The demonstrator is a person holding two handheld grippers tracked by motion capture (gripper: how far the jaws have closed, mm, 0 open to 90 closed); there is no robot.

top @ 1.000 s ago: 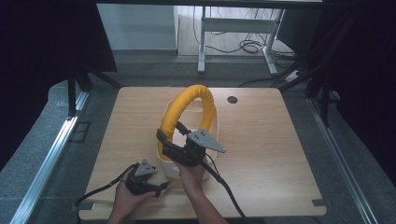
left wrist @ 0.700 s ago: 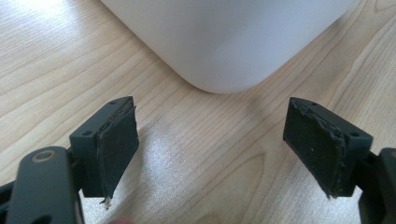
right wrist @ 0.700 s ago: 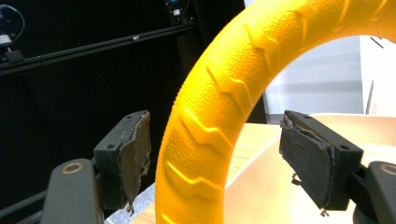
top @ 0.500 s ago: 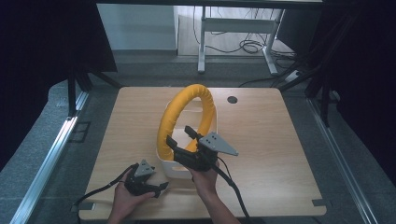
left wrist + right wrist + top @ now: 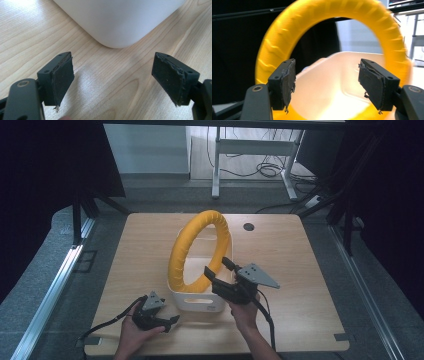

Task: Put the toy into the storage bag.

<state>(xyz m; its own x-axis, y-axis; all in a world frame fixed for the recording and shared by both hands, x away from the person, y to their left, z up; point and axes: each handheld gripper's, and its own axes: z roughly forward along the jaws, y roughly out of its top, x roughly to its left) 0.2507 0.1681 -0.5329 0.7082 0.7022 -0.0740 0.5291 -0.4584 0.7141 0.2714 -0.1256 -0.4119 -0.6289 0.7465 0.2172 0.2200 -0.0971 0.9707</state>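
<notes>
Change: the right gripper (image 5: 218, 271) has drawn back from the yellow ring (image 5: 200, 251) toward the near right of the table (image 5: 300, 270); a second ago it sat against the ring's lower arc.
Jaw motion: its jaws have just been closing a little, with nothing between the pads (air only, in the right gripper view).
Meaning: the ring appears released and placed; judged from this, the placing step looks done and the hand is clearing away.
Right gripper state: spread, holding nothing (image 5: 332, 82).
Left gripper state: spread wide, empty (image 5: 117, 82); parked low on the table at about 7 o'clock from the bin (image 5: 172, 319).
Ring position: standing on edge inside the white bin (image 5: 197, 302) at table centre, leaning on the bin's walls; its top arc rises well above the rim.
Ring relative to right gripper: at roughly 11 o'clock from the jaws in the high view, near but apart; the jaws point at the ring's opening (image 5: 332, 22).
Bin relative to left gripper: a rounded corner lies just ahead, not touching (image 5: 120, 22).
</notes>
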